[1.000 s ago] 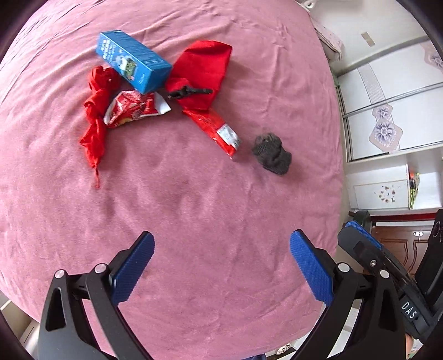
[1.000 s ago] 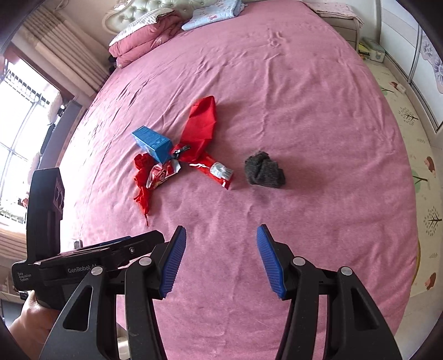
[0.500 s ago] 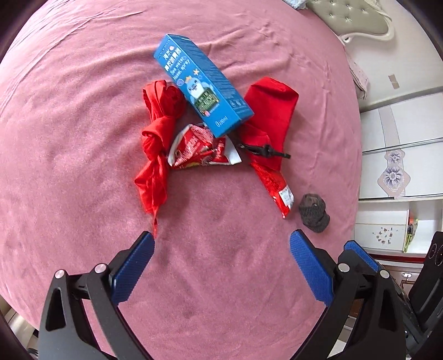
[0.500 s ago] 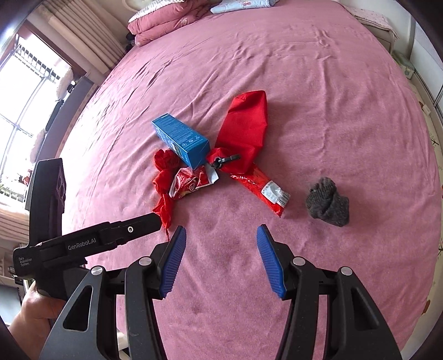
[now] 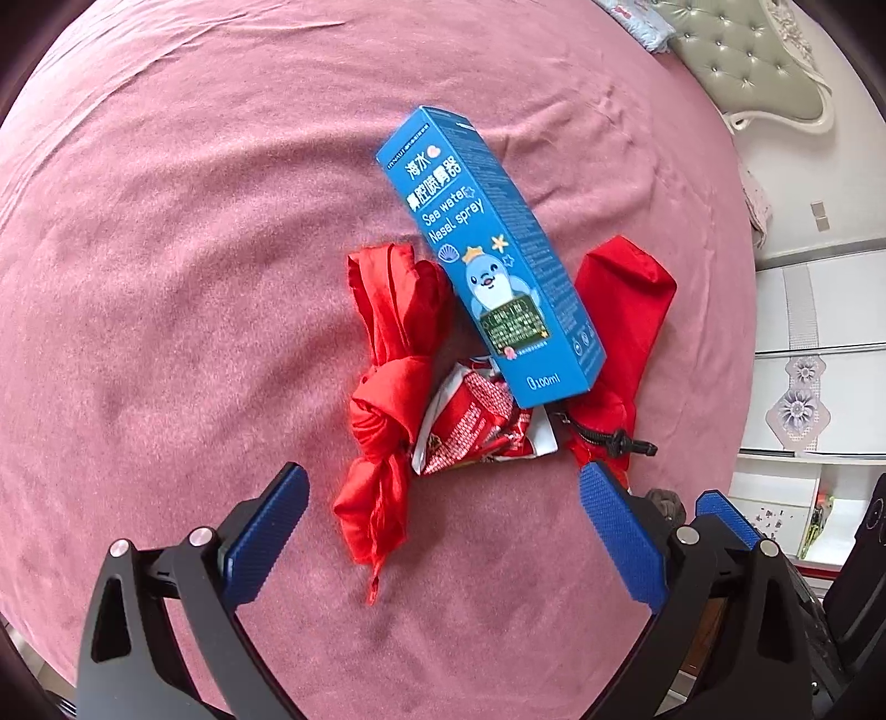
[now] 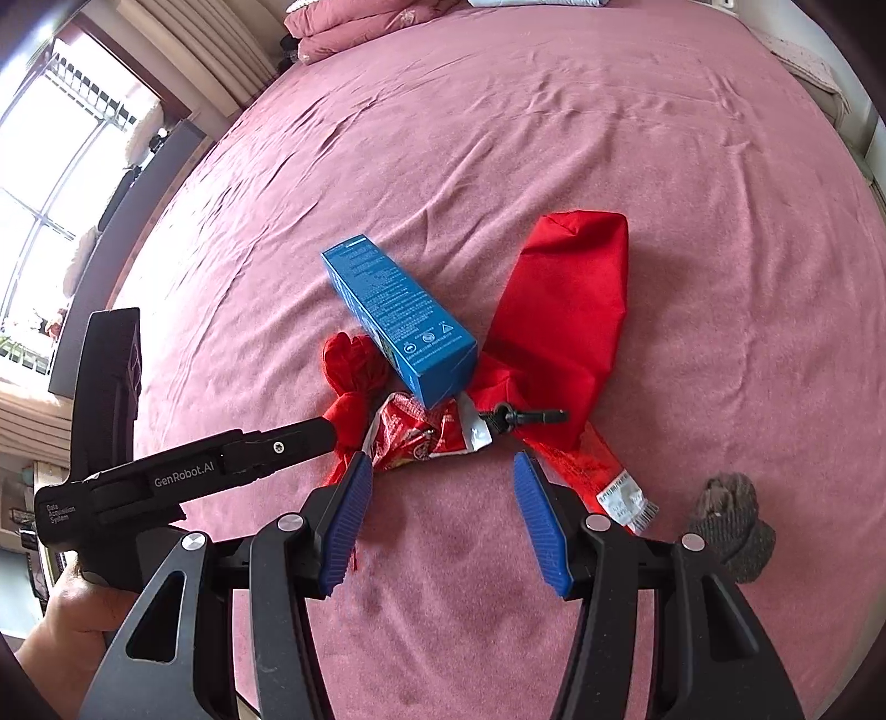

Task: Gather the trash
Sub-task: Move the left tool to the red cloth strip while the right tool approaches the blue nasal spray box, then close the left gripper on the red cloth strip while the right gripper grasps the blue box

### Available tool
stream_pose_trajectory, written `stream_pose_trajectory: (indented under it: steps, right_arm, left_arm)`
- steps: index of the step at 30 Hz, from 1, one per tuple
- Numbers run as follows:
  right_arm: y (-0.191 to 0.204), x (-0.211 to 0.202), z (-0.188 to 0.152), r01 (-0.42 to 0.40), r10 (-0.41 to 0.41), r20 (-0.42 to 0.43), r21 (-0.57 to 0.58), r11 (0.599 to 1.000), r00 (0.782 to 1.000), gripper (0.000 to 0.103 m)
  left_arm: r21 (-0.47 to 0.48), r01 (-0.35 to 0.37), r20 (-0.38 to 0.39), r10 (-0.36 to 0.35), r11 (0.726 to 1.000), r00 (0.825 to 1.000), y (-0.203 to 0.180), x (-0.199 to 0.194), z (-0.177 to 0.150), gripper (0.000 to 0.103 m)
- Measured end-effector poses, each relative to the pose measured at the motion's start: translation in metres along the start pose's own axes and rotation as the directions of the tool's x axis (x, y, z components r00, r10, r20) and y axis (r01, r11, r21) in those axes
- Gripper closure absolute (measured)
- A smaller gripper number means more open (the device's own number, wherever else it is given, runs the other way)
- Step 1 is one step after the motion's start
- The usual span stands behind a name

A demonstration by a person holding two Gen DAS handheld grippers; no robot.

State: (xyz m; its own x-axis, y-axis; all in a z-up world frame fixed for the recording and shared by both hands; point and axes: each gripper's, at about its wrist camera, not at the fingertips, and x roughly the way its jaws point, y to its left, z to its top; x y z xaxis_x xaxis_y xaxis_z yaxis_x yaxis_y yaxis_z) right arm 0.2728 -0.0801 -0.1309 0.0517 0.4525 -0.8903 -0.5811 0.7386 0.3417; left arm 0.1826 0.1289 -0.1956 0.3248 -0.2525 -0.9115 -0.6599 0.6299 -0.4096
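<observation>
A blue nasal-spray box lies on the pink bed, across a crumpled red snack wrapper. A knotted red cloth lies to its left. A red drawstring bag lies to its right. A long red wrapper and a dark balled sock lie further right. My left gripper is open and empty, just short of the cloth and the snack wrapper. My right gripper is open and empty, just short of the snack wrapper.
The pink bedspread stretches far beyond the pile. Folded pink bedding lies at the head end. A padded headboard and white wardrobe doors stand beside the bed. A window is at the left.
Both grippers have moved in closer to the pile, which now fills the middle of each view. Both have stayed open and empty. The objects have not moved.
</observation>
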Motion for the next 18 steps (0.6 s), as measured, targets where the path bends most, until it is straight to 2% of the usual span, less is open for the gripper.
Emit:
stream_pose_trajectory:
  steps: [10, 12, 14, 18]
  right_arm:
    - [0.005, 0.032, 0.034, 0.009, -0.011, -0.036, -0.068, 0.998, 0.999, 0.050]
    - [0.005, 0.037, 0.037, 0.011, -0.015, -0.045, -0.080, 0.997, 0.999, 0.050]
    - [0.006, 0.042, 0.040, 0.010, -0.015, -0.056, -0.094, 0.996, 0.998, 0.050]
    - [0.011, 0.056, 0.049, 0.011, -0.021, -0.076, -0.133, 0.991, 0.997, 0.050]
  left_arm:
    - [-0.041, -0.019, -0.035, 0.017, 0.999, 0.999, 0.018, 0.040, 0.028, 0.008]
    - [-0.054, -0.010, -0.044, 0.008, 0.999, 0.999, 0.020, 0.047, 0.032, 0.014]
    - [-0.063, -0.016, -0.048, 0.013, 0.998, 0.999, 0.020, 0.053, 0.035, 0.029]
    - [-0.090, -0.050, -0.041, 0.047, 0.995, 0.998, 0.024, 0.059, 0.040, 0.049]
